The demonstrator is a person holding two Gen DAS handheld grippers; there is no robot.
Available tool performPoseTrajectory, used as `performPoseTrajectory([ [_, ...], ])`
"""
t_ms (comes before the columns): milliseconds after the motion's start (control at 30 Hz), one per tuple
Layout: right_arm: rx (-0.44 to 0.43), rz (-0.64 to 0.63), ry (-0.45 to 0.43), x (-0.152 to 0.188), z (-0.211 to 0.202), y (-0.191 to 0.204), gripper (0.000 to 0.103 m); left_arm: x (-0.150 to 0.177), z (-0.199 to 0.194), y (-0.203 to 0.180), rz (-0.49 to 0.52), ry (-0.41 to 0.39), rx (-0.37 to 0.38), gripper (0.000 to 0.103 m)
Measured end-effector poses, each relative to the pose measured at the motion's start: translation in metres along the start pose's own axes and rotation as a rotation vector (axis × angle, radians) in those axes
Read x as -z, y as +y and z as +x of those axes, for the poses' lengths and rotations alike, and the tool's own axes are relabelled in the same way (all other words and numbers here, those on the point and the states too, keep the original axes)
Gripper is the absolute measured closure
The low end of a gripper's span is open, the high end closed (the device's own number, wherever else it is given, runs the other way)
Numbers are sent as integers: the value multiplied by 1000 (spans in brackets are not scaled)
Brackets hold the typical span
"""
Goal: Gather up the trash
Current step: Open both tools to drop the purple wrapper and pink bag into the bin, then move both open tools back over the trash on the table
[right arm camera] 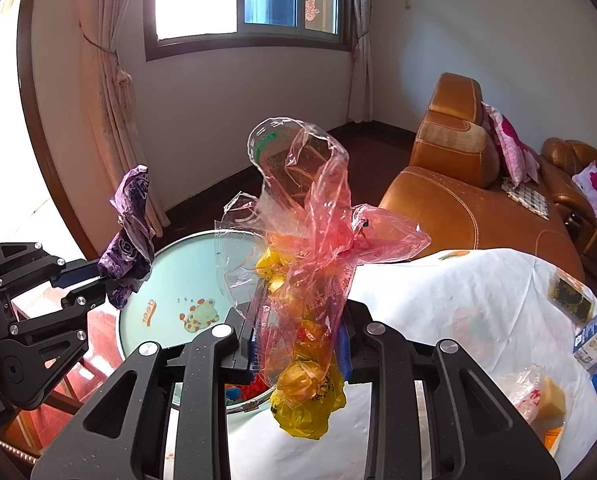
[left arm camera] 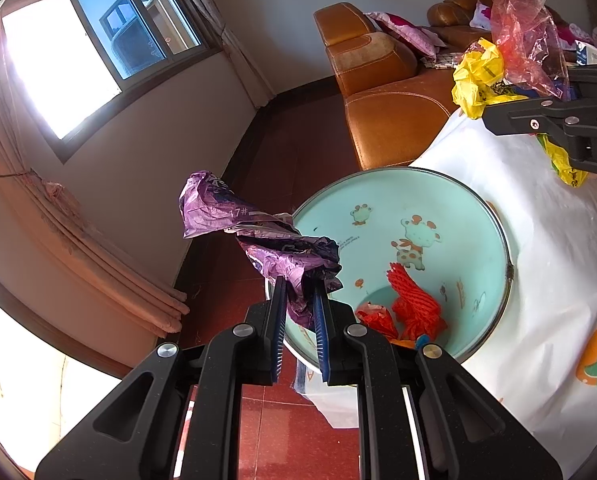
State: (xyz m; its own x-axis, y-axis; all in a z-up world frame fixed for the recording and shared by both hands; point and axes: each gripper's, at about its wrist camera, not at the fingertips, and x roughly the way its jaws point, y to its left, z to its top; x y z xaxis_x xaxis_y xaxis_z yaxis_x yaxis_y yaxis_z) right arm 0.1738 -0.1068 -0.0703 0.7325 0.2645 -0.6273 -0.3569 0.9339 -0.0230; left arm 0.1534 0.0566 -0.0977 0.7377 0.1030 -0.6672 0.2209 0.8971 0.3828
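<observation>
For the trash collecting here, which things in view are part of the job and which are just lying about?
Job:
- purple wrapper, in left gripper
- pink and yellow bags, in right gripper
- mint bin, red trash inside

Lying about:
- orange sofa
- pink cushions
- blue box

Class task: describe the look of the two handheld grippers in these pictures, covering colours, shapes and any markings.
Both the left gripper and the right gripper are matte black, faintly speckled. Each has angular linkage arms with triangular cut-outs and round silver pivot bolts. The fingers are flat plates lined with ribbed blue pads. The right gripper shows a white letter D on its side. No cables or sleeves show.
</observation>
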Motion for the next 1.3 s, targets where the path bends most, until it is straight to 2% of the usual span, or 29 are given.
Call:
performPoseTrajectory([
  [267,-10,-11,9,-1,6,6,74,0,0,0,-1,0,7,89],
  [333,-31,-12,16,-2,10,7,71,1,-1,-2,4,-7,21,86],
  [367,-48,-15,25,-3,13,9,70,1,-1,-2,6,-10,22,83],
  [400,-58,-19,30,-2,15,9,65,1,-3,-4,10,-19,19,73],
  [433,-59,-22,35,-2,18,10,52,2,-4,-5,11,-29,17,65],
  [467,-65,-19,43,-1,21,10,50,2,-6,-6,12,-38,16,59],
  [533,-69,-2,53,1,25,8,45,2,-7,-7,11,-41,22,56],
  [600,-75,13,53,3,24,4,41,1,-8,-6,6,-47,15,47],
  [667,-67,14,48,4,21,3,41,1,-6,-5,4,-42,11,47],
  [767,-65,32,44,3,16,-1,39,2,-4,-3,-14,-34,-8,37],
  [867,-53,52,34,4,8,-5,37,2,-5,-1,-22,-30,-5,36],
  [1000,-24,79,27,8,-8,-7,35,1,-9,-5,-22,-35,-11,30],
  [1167,9,88,2,17,-38,-14,32,3,-14,-24,4,-43,5,29],
  [1300,56,125,-21,31,-67,-34,32,4,-24,-47,43,-61,33,27],
])
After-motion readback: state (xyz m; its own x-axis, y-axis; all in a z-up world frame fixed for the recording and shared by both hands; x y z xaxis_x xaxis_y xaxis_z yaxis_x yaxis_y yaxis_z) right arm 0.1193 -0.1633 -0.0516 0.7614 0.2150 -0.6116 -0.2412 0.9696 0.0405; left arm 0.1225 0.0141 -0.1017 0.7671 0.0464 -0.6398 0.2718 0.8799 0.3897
